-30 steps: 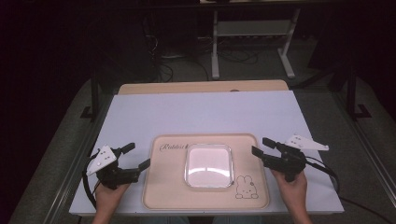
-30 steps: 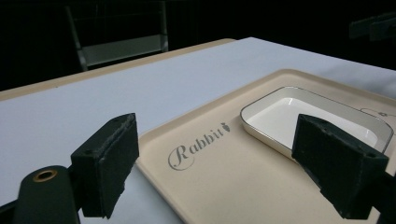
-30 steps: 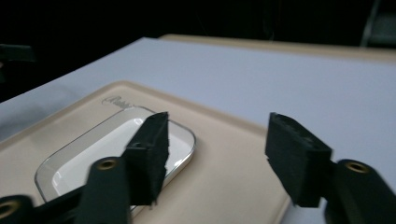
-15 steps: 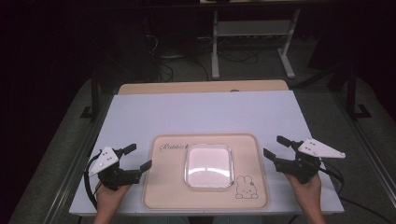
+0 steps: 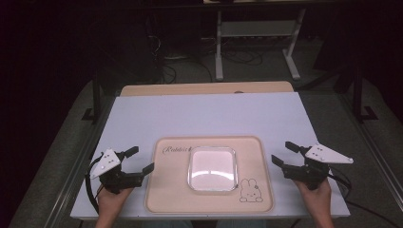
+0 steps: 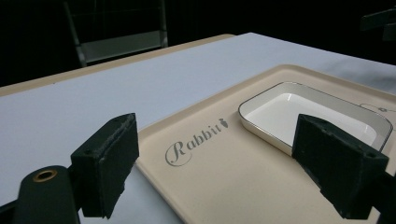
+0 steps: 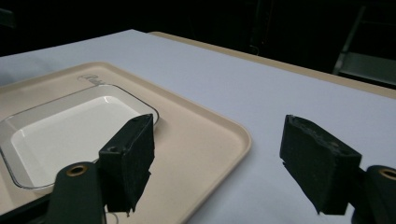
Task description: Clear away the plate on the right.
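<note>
A beige tray (image 5: 171,190) with "Rabbit" lettering and a bunny drawing lies at the table's near middle. A white square dish (image 5: 212,167) sits empty in its centre. My left gripper (image 5: 141,159) is at the tray's left edge, open, with nothing between its jaws. In the left gripper view my left gripper (image 6: 223,170) frames the tray (image 6: 261,196) and the dish (image 6: 299,112). My right gripper (image 5: 281,152) stands just right of the tray. Its jaws have just been opening and hold nothing. Through my right gripper (image 7: 224,163) I see the tray's corner (image 7: 201,140) and the dish (image 7: 70,135).
The pale tabletop (image 5: 209,114) stretches bare behind the tray, with a wooden strip (image 5: 204,89) along its far edge. Beyond it, in the dark, are cables and a metal stand (image 5: 256,47) on the floor. Both hands rest near the table's front edge.
The right gripper has moved right, off the tray's right edge, and its jaws stand wider apart. The left gripper, tray and dish have stayed put.
</note>
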